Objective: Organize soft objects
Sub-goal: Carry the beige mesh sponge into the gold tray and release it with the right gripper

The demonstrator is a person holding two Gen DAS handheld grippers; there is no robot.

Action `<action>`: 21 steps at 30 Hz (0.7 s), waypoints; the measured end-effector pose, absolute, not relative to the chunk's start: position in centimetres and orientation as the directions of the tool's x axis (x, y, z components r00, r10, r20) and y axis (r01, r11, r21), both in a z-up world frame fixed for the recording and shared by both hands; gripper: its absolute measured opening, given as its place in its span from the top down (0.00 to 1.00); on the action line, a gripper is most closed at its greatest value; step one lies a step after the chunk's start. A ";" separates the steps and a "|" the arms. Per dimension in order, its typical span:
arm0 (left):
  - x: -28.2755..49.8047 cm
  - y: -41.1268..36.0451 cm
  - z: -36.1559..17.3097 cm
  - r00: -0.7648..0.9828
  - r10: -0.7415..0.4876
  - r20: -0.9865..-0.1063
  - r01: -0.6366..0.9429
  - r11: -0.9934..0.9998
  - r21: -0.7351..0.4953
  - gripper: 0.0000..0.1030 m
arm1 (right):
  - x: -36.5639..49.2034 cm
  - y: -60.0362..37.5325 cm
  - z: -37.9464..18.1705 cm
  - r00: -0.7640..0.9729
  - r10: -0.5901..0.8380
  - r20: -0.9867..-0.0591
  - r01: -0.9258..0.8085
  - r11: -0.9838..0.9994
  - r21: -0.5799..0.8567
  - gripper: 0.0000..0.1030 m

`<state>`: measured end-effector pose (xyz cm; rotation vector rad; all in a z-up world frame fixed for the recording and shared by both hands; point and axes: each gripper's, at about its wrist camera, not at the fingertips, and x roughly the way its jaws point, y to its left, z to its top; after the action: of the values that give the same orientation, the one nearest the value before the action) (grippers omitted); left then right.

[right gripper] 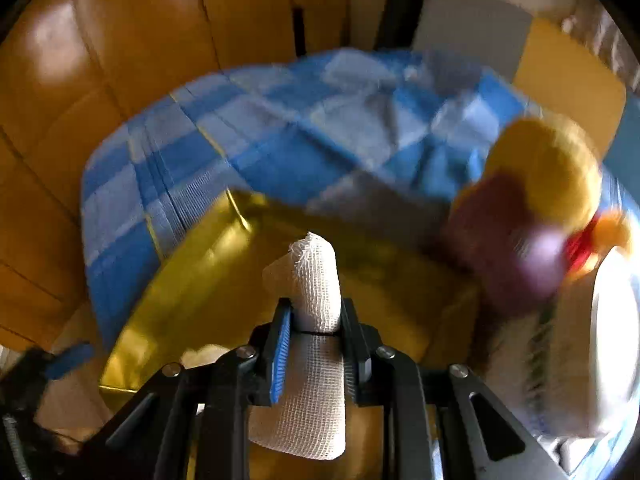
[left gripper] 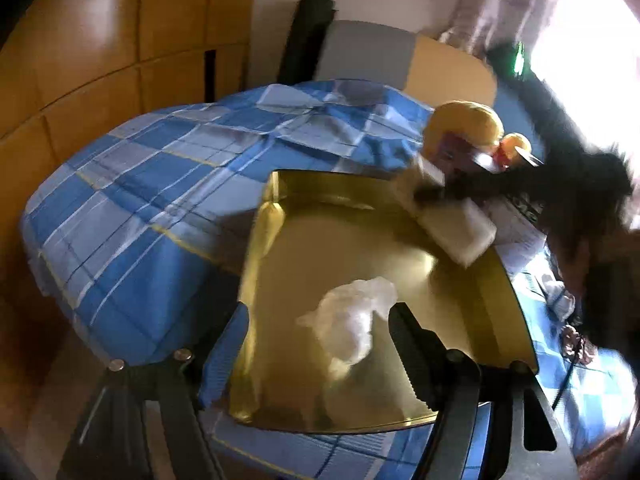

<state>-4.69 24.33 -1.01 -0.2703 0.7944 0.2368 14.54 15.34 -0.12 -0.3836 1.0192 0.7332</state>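
A gold tray lies on the bed's blue checked blanket. On it rests a crumpled white soft lump. My left gripper stands open around that lump, and I see no pad pressing on it. In the right wrist view my right gripper is shut on a white gauze roll, over the gold tray. The left wrist view shows that gripper as a dark blur, with the gauze roll at the tray's far right corner. A yellow plush toy sits just beyond.
Wooden wardrobe doors stand to the left of the bed. The headboard and a bright curtained window are behind. A person's dark sleeve crosses at the right. A white object lies near the right gripper.
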 end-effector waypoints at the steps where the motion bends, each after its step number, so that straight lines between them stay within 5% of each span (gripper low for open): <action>1: -5.0 24.5 -0.9 0.673 0.133 -0.728 -0.326 0.936 -0.130 0.26 | 14.3 15.5 -1.4 0.318 0.349 -0.882 -0.699 0.715 0.031 0.78; 11: -6.2 25.0 -0.4 0.669 0.206 -0.714 -0.369 0.926 -0.079 0.21 | 14.2 15.6 -6.2 0.332 0.300 -0.894 -0.596 0.802 0.048 0.76; 19: -6.4 24.1 -0.1 0.678 0.189 -0.710 -0.345 0.935 -0.080 0.18 | 13.3 15.6 -4.4 0.406 0.309 -0.860 -0.598 0.801 0.006 0.54; 21: -6.5 23.8 -0.1 0.679 0.186 -0.711 -0.335 0.939 -0.075 0.18 | 12.8 15.4 -3.5 0.426 0.326 -0.844 -0.602 0.799 0.005 0.37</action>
<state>-6.50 23.76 -0.10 -0.2058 0.7720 0.2950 12.83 15.36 -3.55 -0.3199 0.9700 0.5923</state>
